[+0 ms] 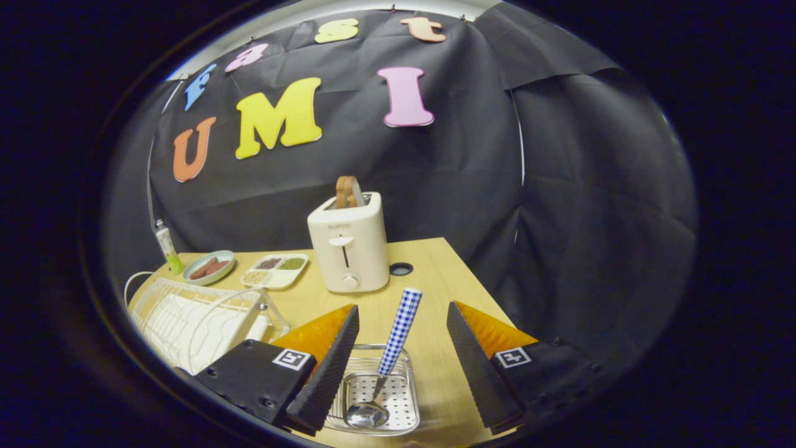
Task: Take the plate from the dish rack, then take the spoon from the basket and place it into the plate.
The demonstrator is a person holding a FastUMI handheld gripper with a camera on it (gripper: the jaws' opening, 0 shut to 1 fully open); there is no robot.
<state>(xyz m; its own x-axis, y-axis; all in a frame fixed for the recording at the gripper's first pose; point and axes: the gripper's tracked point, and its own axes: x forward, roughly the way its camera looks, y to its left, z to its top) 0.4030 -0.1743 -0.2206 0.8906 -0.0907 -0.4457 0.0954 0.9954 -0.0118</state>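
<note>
So the gripper (403, 367) is held with its fingers spread wide apart and nothing pinched, neither finger touching anything. Right between them the basket (404, 415) can be seen, a small clear tray with a perforated metal bottom, sitting on the wooden table (435, 274). The spoon (387, 367) is leaned up in it: the metal bowl is rested on the basket floor near the front, and the blue-and-white checked handle is tilted up and away, poking out past the basket's far rim, roughly midway between the fingertips. Off to the left of the left finger the dish rack (186, 323) is found, a white wire thing on a clear tray; whether a plate is slotted in it can't really be made out from here. Beyond the fingers, a white toaster (348, 249) is stood upright near the middle of the table with a slice of toast (347, 193) sticking out of the top. To its left a divided tray (275, 270) with small fillings is laid, then a small dish (209, 267) with reddish-brown pieces, and a green-bottomed tube (168, 247) is stood at the far left corner.
</note>
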